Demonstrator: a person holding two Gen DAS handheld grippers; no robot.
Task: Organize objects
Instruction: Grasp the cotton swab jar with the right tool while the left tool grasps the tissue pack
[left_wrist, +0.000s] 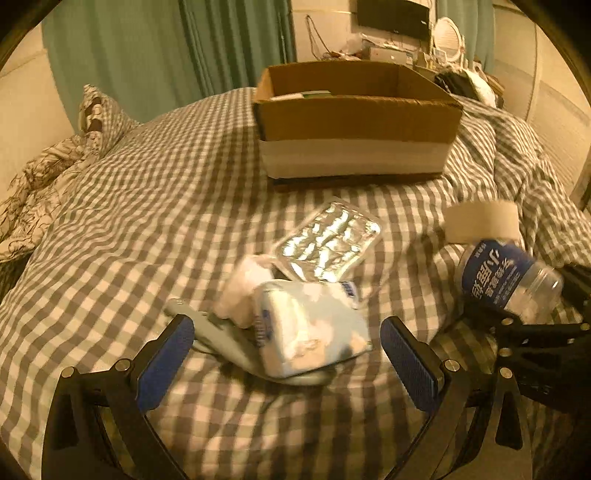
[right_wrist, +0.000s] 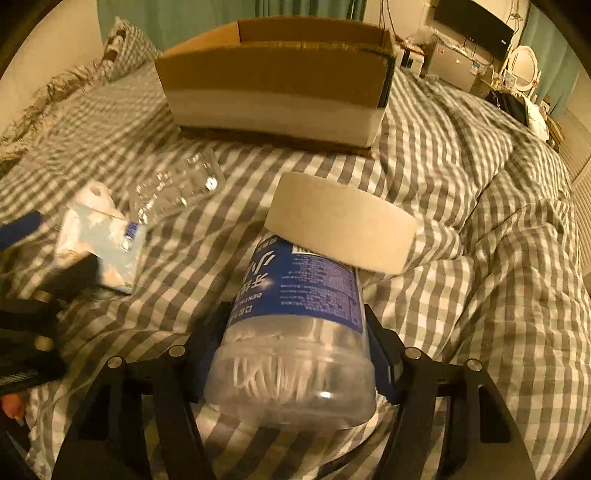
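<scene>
Right wrist view: I noted my right gripper (right_wrist: 295, 354) level and low over the bed (right_wrist: 480, 221), its fingers clenched on the clear floss-pick jar (right_wrist: 295, 314), white lid (right_wrist: 340, 225) pointing toward the cardboard box (right_wrist: 273, 74). My left gripper (left_wrist: 288, 343) hovered with fingers spread wide, released, either side of the tissue pack (left_wrist: 310, 325), beside the foil blister sheet (left_wrist: 328, 240).

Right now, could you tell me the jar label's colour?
Blue with white print, clearest in the right wrist view: jar label.
</scene>
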